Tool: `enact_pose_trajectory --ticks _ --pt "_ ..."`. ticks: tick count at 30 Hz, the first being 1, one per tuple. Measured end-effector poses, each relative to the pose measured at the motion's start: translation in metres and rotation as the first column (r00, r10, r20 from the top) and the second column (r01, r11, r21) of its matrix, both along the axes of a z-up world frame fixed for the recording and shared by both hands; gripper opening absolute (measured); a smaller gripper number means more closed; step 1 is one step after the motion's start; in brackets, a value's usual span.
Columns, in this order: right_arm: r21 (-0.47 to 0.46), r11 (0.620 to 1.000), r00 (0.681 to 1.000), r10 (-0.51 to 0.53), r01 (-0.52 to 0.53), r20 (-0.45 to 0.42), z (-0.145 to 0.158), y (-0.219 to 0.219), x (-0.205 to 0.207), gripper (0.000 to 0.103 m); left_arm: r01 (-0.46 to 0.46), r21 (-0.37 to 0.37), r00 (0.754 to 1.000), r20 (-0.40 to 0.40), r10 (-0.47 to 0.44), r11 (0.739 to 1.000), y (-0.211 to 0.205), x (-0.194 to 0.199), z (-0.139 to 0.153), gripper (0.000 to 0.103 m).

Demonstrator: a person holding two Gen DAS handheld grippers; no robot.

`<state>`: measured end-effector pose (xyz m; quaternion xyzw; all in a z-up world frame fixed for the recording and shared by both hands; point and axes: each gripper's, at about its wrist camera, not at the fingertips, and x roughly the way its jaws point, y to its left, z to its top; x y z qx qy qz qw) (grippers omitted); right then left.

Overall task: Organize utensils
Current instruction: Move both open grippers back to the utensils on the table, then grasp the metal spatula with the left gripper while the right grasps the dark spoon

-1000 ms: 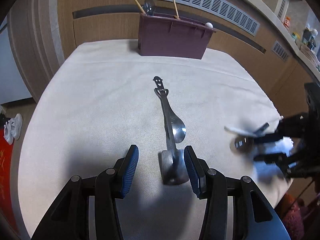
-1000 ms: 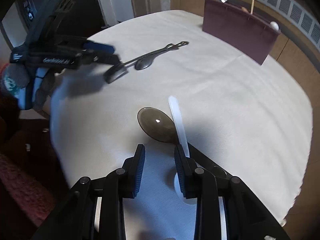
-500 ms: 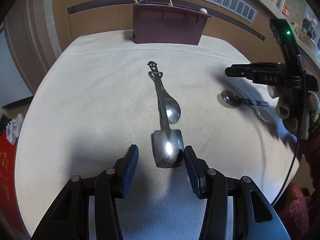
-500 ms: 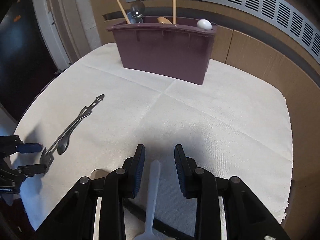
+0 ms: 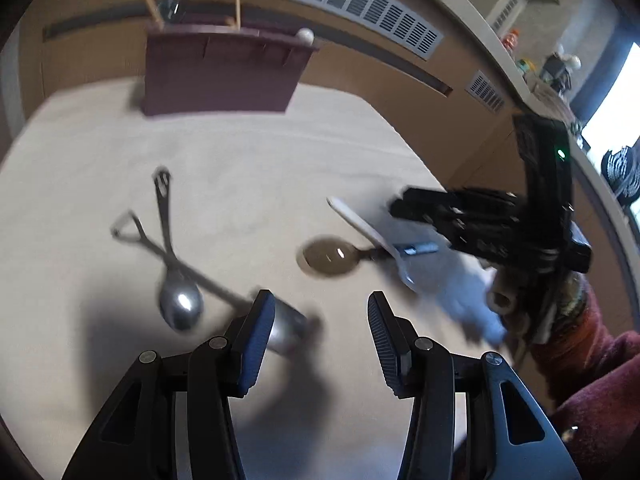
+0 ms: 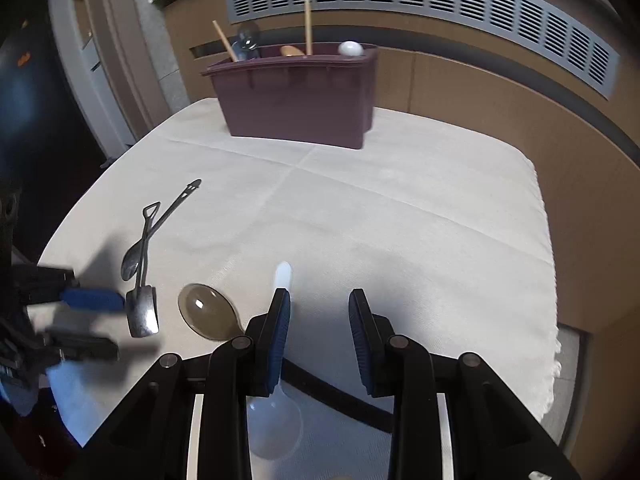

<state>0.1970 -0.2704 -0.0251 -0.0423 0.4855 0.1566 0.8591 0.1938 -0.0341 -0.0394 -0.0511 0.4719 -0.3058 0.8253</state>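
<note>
Utensils lie on the cloth-covered table [image 6: 400, 208], with the maroon caddy [image 6: 296, 100] far ahead of both grippers. Left gripper [image 5: 322, 322], spread and empty, has the shovel-shaped spoon [image 6: 142, 316] by its left finger. Right gripper [image 6: 320, 320], parted and empty, has the white spoon [image 6: 282, 280] beside its left finger.

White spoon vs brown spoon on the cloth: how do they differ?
The white spoon is opaque and pale; the brown spoon is translucent and smoky. The white spoon's handle lies across the brown spoon's handle, so it sits on top. In the right wrist view the white spoon's handle end points toward the bin, while the brown spoon's bowl does. Both lie flat on the cloth.
</note>
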Motion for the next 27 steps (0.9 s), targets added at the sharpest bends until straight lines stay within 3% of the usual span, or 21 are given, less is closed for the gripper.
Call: enact_pose_trajectory --ticks 4,9,12,16,21,23,27 --pt "0.023 1.0 1.0 0.003 -0.003 0.002 0.001 -0.006 -0.013 0.029 -0.026 0.052 0.999 0.02 0.025 0.998 0.013 0.041 -0.008 0.048" --pt "0.028 0.999 1.0 0.02 -0.02 0.009 0.001 -0.006 -0.028 0.029 -0.069 0.06 0.995 -0.074 0.074 0.996 0.035 0.078 -0.029 0.048" --pt "0.02 0.998 0.999 0.053 -0.053 0.009 0.002 -0.005 -0.034 0.029 -0.042 0.057 0.995 -0.092 0.047 0.997 0.046 0.065 -0.03 0.048" --pt "-0.004 0.981 0.981 0.192 -0.192 -0.002 0.001 0.016 -0.037 0.029 -0.007 0.089 0.995 -0.097 0.016 0.996 0.057 0.027 -0.03 0.048" --pt "-0.088 0.913 0.916 0.401 -0.398 0.017 -0.009 0.061 -0.037 0.029 0.046 0.132 0.997 -0.075 -0.037 0.99 0.055 -0.013 -0.024 0.048" --pt "-0.127 0.902 0.909 0.418 -0.414 0.005 -0.015 0.071 -0.03 0.029 0.057 0.159 0.998 -0.046 -0.05 0.986 0.051 -0.021 -0.019 0.048" --pt "-0.23 0.901 0.926 0.378 -0.368 -0.003 -0.03 0.081 -0.009 0.029 0.112 0.236 0.992 0.025 -0.121 0.965 0.032 -0.028 -0.011 0.048"
